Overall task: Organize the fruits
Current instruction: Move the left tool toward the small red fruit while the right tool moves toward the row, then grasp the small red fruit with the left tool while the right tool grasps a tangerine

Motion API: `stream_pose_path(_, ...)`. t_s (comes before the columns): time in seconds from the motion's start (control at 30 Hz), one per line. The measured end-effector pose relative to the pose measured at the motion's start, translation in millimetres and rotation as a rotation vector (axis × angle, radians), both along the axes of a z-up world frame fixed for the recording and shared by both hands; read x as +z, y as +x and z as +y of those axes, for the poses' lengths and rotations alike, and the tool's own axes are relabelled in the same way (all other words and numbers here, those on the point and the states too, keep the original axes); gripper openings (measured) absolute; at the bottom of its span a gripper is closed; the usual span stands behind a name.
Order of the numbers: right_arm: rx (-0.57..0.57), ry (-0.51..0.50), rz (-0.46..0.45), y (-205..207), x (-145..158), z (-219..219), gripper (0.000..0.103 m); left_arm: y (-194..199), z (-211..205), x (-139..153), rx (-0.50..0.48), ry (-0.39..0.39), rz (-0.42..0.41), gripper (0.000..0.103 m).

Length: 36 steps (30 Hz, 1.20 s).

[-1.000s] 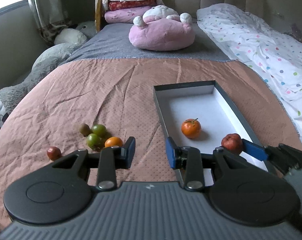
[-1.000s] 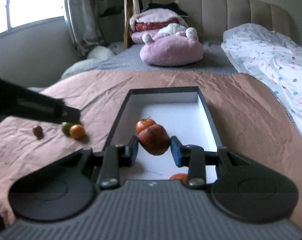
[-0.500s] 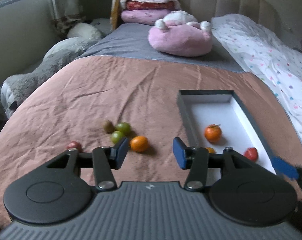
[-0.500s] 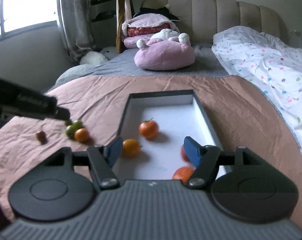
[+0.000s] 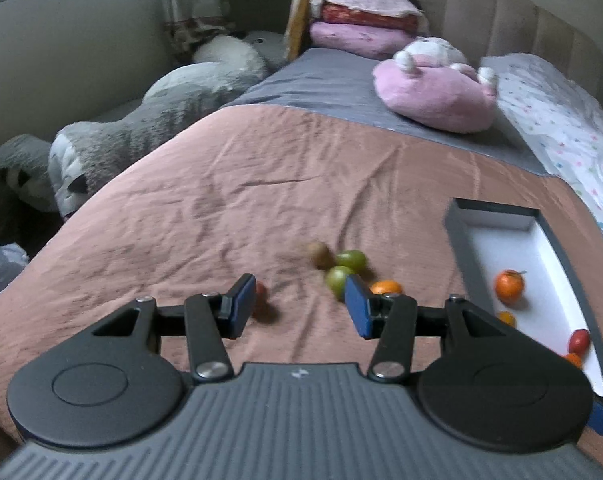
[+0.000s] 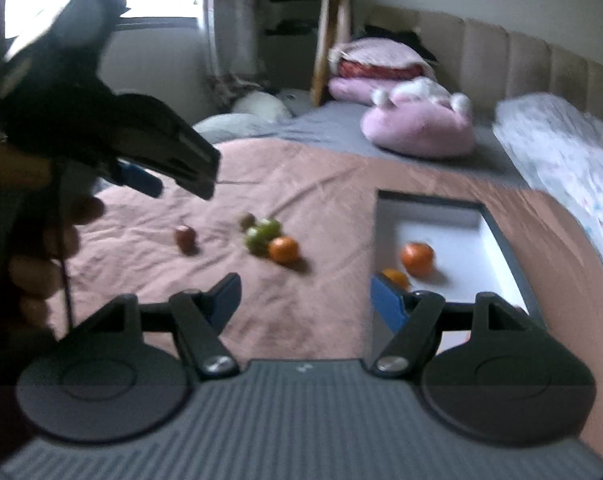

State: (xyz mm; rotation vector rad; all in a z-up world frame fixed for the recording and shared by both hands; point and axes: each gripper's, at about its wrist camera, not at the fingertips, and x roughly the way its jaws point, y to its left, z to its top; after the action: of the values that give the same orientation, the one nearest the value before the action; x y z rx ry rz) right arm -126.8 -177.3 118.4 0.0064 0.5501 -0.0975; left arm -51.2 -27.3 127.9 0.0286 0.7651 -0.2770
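A grey box with a white inside (image 5: 529, 256) (image 6: 461, 236) lies on the pink bedspread at the right. It holds a tangerine (image 5: 509, 286) (image 6: 417, 259), a small orange fruit (image 5: 506, 318), a red fruit (image 5: 578, 341) and another orange one (image 5: 572, 359). Loose on the spread are two green fruits (image 5: 343, 268) (image 6: 261, 234), a brown one (image 5: 319, 254), a tangerine (image 5: 385, 287) (image 6: 283, 249) and a small red fruit (image 5: 260, 292) (image 6: 184, 236). My left gripper (image 5: 299, 306) is open and empty, just short of the loose fruits. My right gripper (image 6: 305, 300) is open and empty, beside the box's left wall.
A pink plush cushion (image 5: 435, 94) and stacked pillows (image 5: 361, 20) lie at the head of the bed. A polka-dot quilt (image 5: 561, 120) runs along the right. Grey plush toys (image 5: 141, 120) sit off the left edge. The left gripper and hand (image 6: 81, 140) fill the right wrist view's left.
My right gripper let the red fruit go into the box, opened and swung left. My left gripper opened wider and turned left toward the loose fruits.
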Motion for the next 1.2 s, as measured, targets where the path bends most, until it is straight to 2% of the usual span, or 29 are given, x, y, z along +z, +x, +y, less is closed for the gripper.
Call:
stream_pose_path(0.23, 0.047, -0.031, 0.000, 12, -5, 17, 0.073, 16, 21, -15, 0.051, -0.003, 0.015, 0.056)
stream_pose_path(0.47, 0.065, 0.021, 0.009, 25, -15, 16, 0.072, 27, 24, -39, 0.067, 0.038, 0.033, 0.056)
stream_pose_path(0.53, 0.063, 0.031, 0.018, 31, -20, 14, 0.072, 31, 26, -46, 0.073, 0.041, 0.042, 0.062)
stream_pose_path(0.7, 0.058, 0.014, 0.041, 46, -31, 12, 0.072, 42, 26, -58, 0.094, 0.065, 0.043, 0.066)
stream_pose_path(0.87, 0.052, 0.032, 0.052, 65, -39, 8, 0.071, 54, 26, -64, 0.100, 0.056, 0.058, 0.067)
stream_pose_path(1.0, 0.052, 0.039, 0.060, 79, -43, 9, 0.065, 65, 21, -66, 0.106, 0.060, 0.065, 0.068)
stream_pose_path(1.1, 0.044, 0.053, 0.072, 90, -45, 8, 0.062, 76, 15, -65, 0.113, 0.089, 0.089, 0.069)
stream_pose_path(1.2, 0.026, 0.059, 0.083, 101, -48, 6, 0.060, 83, 14, -62, 0.115, 0.074, 0.100, 0.074)
